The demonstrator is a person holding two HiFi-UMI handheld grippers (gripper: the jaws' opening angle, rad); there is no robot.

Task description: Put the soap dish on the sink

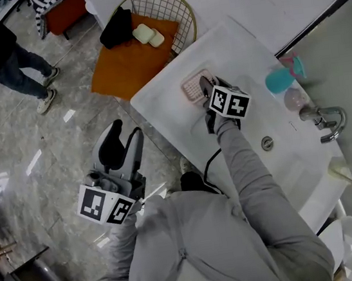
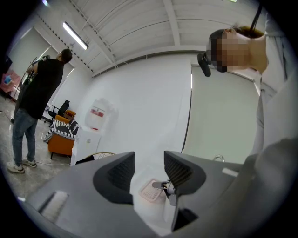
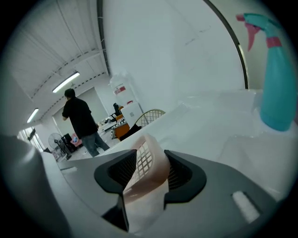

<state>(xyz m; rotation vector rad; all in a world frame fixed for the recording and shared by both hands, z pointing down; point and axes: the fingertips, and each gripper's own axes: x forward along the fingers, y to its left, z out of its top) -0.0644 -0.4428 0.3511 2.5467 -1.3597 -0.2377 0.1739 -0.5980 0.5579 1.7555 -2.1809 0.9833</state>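
Observation:
The pink grid soap dish lies on the left end of the white sink. My right gripper is at the dish, jaws standing wide. In the right gripper view the dish stands tilted between the two pads and they do not visibly press it. My left gripper hangs low beside the sink, over the floor, open and empty. In the left gripper view its jaws frame the sink, the dish and the right gripper's tips beyond.
A teal spray bottle and a pink cup stand at the sink's back, near the faucet. A wire basket with soap bars on an orange cushion sits beside the sink. A person stands on the floor at far left.

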